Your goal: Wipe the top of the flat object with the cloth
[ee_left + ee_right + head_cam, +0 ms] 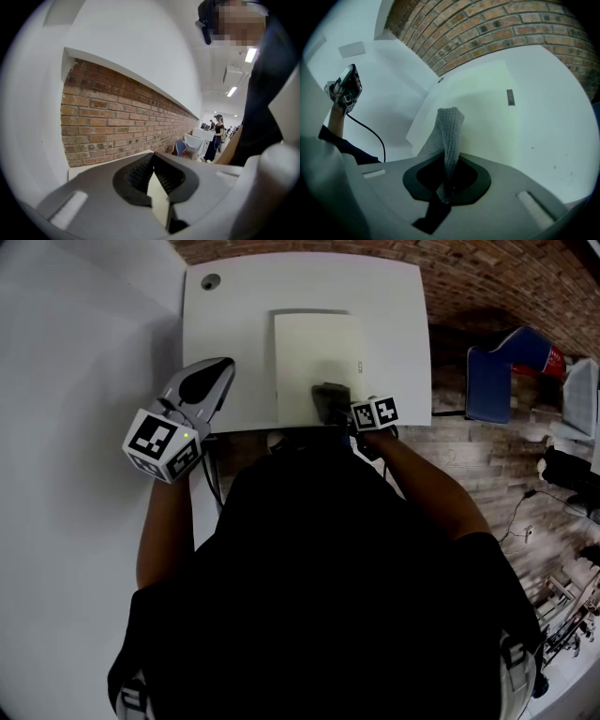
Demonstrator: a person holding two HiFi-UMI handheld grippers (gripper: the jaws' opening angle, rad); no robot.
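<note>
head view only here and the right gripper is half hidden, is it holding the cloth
observer: yes, in its own view the right gripper is shut on a grey knitted cloth
operator: where does the free end go
observer: out over the pale flat object; contact can't be told
operator: and the other one
observer: the left gripper is shut, empty, facing a brick wall

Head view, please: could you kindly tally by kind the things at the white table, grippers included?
Flat cream panel: 1
Grey knitted cloth: 1
Grippers: 2 (left gripper, right gripper)
Total: 4
</note>
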